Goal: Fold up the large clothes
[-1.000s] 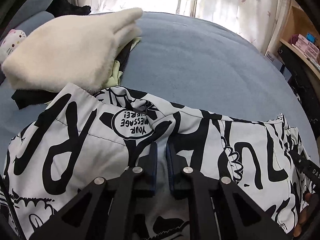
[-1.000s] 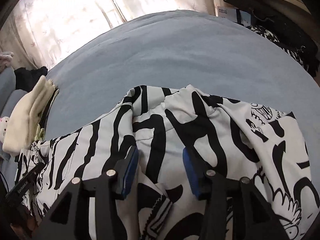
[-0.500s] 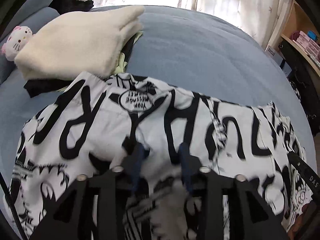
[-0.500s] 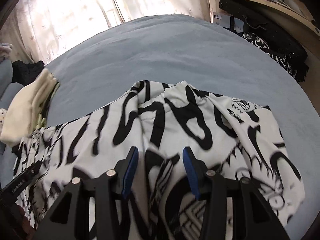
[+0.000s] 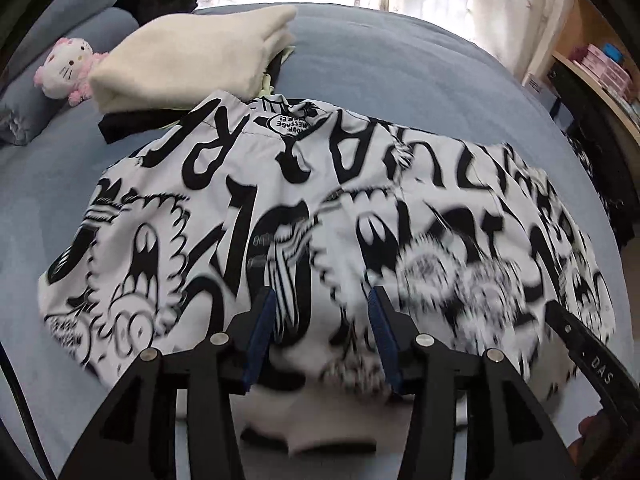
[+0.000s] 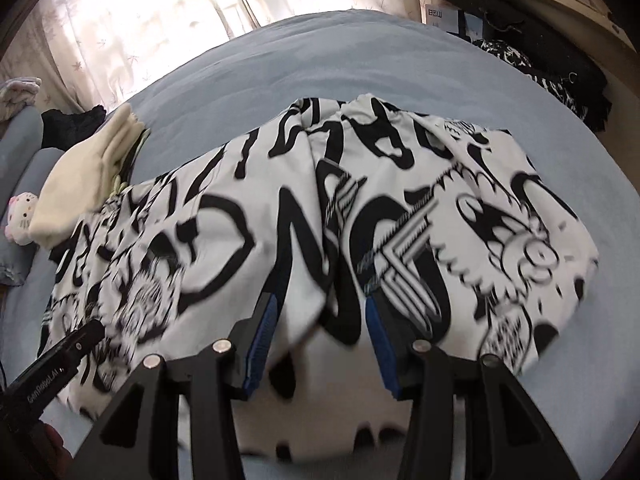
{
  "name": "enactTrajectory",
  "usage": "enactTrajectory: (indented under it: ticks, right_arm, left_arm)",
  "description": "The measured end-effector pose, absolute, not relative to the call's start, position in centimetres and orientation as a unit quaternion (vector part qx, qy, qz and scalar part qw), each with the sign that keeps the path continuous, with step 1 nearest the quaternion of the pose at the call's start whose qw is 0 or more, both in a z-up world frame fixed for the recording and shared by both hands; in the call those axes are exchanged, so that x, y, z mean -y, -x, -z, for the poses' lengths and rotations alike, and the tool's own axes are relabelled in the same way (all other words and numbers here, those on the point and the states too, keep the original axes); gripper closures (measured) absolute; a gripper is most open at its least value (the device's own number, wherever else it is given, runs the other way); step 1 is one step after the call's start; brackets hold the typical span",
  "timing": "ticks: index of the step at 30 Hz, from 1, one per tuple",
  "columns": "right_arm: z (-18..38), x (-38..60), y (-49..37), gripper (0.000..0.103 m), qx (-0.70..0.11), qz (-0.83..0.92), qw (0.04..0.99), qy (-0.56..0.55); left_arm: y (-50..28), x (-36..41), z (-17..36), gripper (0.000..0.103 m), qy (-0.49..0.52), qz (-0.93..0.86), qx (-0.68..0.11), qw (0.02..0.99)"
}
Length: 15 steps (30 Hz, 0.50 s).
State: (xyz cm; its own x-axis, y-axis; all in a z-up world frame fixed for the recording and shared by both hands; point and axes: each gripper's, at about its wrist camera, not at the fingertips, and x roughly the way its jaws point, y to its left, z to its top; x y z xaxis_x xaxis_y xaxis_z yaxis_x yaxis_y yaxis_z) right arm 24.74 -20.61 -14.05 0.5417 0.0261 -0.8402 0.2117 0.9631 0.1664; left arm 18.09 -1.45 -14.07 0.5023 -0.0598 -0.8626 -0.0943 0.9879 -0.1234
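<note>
Cream fleece stack [image 5: 192,56] abuts the black-and-white graffiti-print garment [image 5: 320,208] (pink plush cat [image 5: 66,70] beyond); left tongs [image 5: 320,330] just opened, right tongs [image 6: 320,332] parted, both empty.

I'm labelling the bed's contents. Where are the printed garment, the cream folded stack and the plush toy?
printed garment [image 5: 224,216]: left wrist view, on its flat upper layer.
cream folded stack [image 5: 188,56]: left wrist view, on its top face.
plush toy [image 5: 66,66]: left wrist view, on its white face.
</note>
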Motion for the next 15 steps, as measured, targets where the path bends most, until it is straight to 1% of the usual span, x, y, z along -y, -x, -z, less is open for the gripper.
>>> enactTrajectory:
  ticks: [6, 9, 11, 15]
  right_arm:
    - [11.6, 20.3, -21.6, 0.057, -0.461, 0.045, 0.876, -0.133]
    - [10.0, 19.3, -20.0, 0.057, -0.451, 0.033, 0.883, -0.126]
    - [9.2, 18.7, -19.2, 0.057, -0.445, 0.027, 0.888, -0.117]
    - [8.1, 16.7, -17.6, 0.057, -0.435, 0.015, 0.895, -0.098]
  left_arm:
    - [-14.6, 0.6, 11.3, 0.056, 0.075, -0.005, -0.484, 0.872]
    - [-13.0, -0.6, 9.9, 0.052, 0.092, -0.004, -0.474, 0.876]
    - [-12.0, -1.2, 9.3, 0.048, 0.102, -0.001, -0.468, 0.878]
    - [-10.5, -2.6, 8.6, 0.047, 0.111, 0.005, -0.459, 0.882]
